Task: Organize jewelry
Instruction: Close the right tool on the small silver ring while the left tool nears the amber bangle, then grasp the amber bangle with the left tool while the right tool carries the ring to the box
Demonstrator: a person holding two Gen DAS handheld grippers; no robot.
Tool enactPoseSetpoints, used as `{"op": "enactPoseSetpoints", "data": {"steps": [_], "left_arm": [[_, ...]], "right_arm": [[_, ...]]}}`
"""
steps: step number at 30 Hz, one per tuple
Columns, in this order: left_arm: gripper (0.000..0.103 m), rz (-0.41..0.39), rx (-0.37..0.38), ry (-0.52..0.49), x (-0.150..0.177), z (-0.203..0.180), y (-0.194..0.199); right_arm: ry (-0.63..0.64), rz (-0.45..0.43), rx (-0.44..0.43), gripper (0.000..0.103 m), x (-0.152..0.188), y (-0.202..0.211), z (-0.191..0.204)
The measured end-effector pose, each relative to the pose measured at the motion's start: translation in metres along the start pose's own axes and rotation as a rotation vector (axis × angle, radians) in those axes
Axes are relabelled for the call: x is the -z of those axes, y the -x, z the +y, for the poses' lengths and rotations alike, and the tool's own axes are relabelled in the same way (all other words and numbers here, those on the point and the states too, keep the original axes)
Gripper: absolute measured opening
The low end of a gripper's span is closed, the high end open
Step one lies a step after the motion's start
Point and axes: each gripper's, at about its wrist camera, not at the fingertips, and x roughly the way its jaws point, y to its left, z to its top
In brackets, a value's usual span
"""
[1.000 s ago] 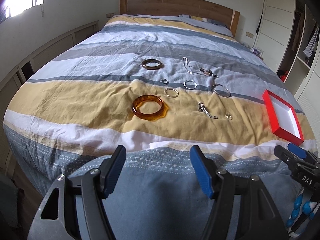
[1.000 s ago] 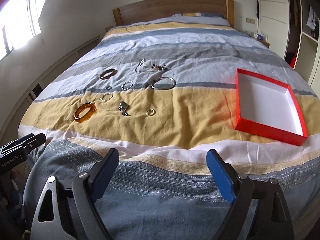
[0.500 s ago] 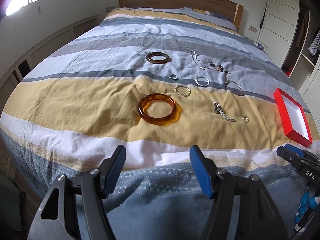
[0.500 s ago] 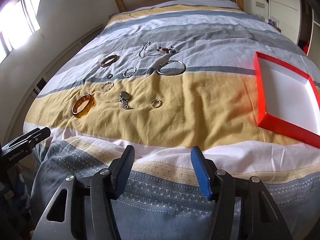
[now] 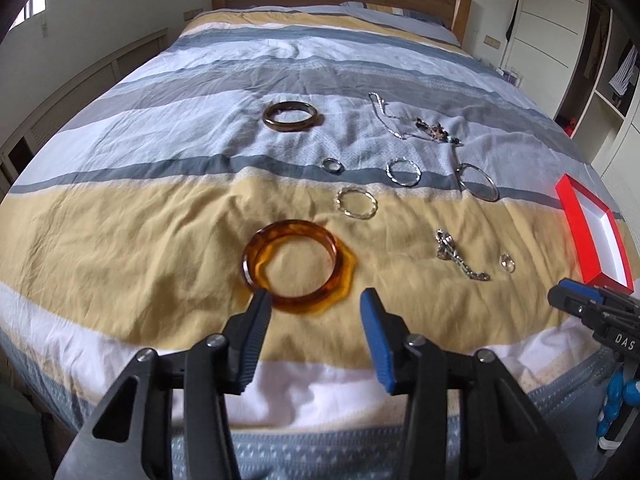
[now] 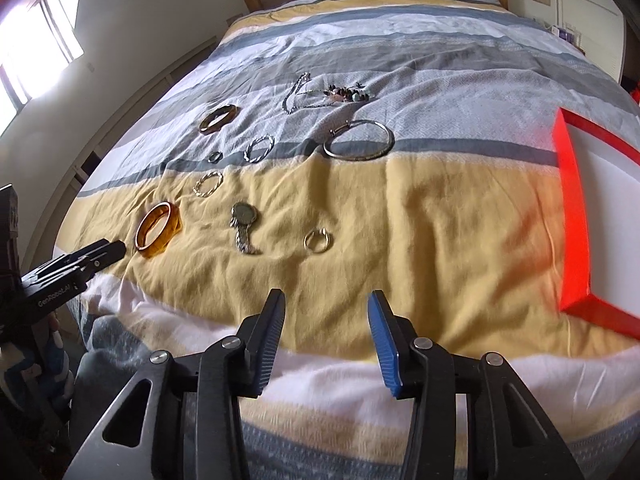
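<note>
Beyond the wide-set right hand-held gripper (image 6: 326,304), only its view shows the watch (image 6: 244,213) face.

amber bangle (image 5: 298,266) | red tray (image 5: 582,232) | yellow-grey-white striped duvet (image 5: 160,216)

On the bed: two thick bangles, amber (image 5: 298,266) and brown (image 5: 291,116). Three thin bracelets (image 5: 356,203). Two small rings (image 5: 333,165). One watch (image 5: 456,254). One chain-and-bead tangle (image 5: 416,126). One red box (image 5: 592,232). Two grippers (image 5: 314,304).
</note>
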Motion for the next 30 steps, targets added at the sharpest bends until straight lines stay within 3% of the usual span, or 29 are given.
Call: {"op": "enactPoseSetpoints", "data": {"steps": [9,21,24,27,30], "left_arm": [[0.037,0.063,-0.001,-0.046,-0.015,-0.009,-0.045],[0.036,0.148,-0.008,-0.048,-0.015,-0.011,-0.082],[0.027,0.151,-0.015,-0.057,-0.014,-0.012,-0.083],[0.010,0.147,-0.010,-0.068,-0.015,-0.015,-0.082],[0.010,0.135,-0.010,-0.068,-0.014,-0.015,-0.077]], "right_arm": [[0.000,0.035,-0.032,0.034,-0.028,-0.039,-0.008],[0.011,0.069,-0.068,0.034,-0.033,-0.066,-0.003],[0.049,0.075,-0.058,0.034,-0.034,-0.070,0.004],[0.080,0.079,-0.048,0.019,-0.034,-0.075,0.011],[0.077,0.074,-0.052,0.019,-0.034,-0.073,0.010]]}}
